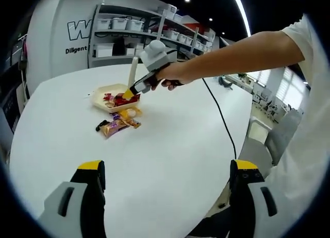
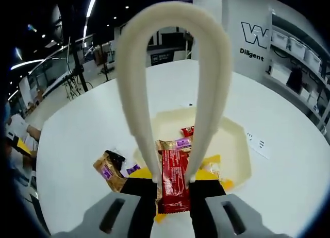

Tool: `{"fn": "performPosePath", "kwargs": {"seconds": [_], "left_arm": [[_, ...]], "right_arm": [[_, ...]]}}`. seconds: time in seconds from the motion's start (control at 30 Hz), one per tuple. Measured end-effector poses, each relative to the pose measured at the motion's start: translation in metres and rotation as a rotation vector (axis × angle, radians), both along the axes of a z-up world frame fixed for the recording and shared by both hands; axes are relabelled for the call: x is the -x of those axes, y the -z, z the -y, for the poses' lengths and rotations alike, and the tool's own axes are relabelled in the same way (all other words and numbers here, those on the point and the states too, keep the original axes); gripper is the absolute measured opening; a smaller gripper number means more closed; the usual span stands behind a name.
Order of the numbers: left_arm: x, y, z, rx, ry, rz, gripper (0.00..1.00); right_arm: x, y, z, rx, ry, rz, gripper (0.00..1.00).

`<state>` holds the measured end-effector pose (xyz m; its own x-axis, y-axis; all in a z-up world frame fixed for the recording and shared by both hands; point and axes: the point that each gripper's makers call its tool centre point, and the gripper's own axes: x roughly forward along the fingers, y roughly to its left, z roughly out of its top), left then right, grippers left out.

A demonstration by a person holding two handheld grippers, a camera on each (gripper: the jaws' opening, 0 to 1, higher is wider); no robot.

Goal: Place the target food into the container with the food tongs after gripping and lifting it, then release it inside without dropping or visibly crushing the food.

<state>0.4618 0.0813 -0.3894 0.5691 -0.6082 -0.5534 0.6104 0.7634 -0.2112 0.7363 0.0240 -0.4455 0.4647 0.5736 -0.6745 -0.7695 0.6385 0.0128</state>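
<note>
A: Over the cream tray's near rim, the right gripper (image 2: 172,189) has its jaws drawn narrow around the two arms of the cream plastic food tongs (image 2: 172,68), and the tongs pinch a red foil-wrapped snack bar (image 2: 174,184) that stands on end between them. In the left gripper view that gripper (image 1: 135,88) hangs above the shallow cream rectangular tray (image 1: 105,100), a person's hand (image 1: 172,75) around it.

B: And the bar's risk?

A: Its lower end seems to sit at the rim, not well inside. Let go here, it could tip out onto the round white table (image 1: 170,145). Squeeze harder and the wrapper may buckle.

B: What lies around it?

A: A gold-and-purple wrapped snack (image 2: 174,144) and a small red one (image 2: 187,131) rest in the tray. A brown-and-purple packet (image 2: 109,171) lies on the table just outside the tray's edge, close enough to be knocked. The left gripper (image 1: 167,184) waits near the table's opposite edge, jaws wide and holding nothing.
</note>
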Motion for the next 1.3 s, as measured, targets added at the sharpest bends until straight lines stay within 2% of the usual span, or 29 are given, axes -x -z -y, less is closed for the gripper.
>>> {"fn": "performPosePath", "kwargs": {"seconds": [0.63, 0.9, 1.3], "left_arm": [[-0.001, 0.003, -0.003, 0.002, -0.015, -0.006, 0.99], [-0.001, 0.004, -0.007, -0.005, -0.024, -0.012, 0.99], [-0.004, 0.004, -0.006, 0.000, -0.031, -0.010, 0.99]], "right_arm": [[-0.003, 0.011, 0.002, 0.034, -0.009, 0.002, 0.18], [-0.012, 0.013, -0.001, 0.041, 0.005, 0.010, 0.18], [-0.017, 0.007, 0.001, 0.005, 0.030, 0.018, 0.20]]}}
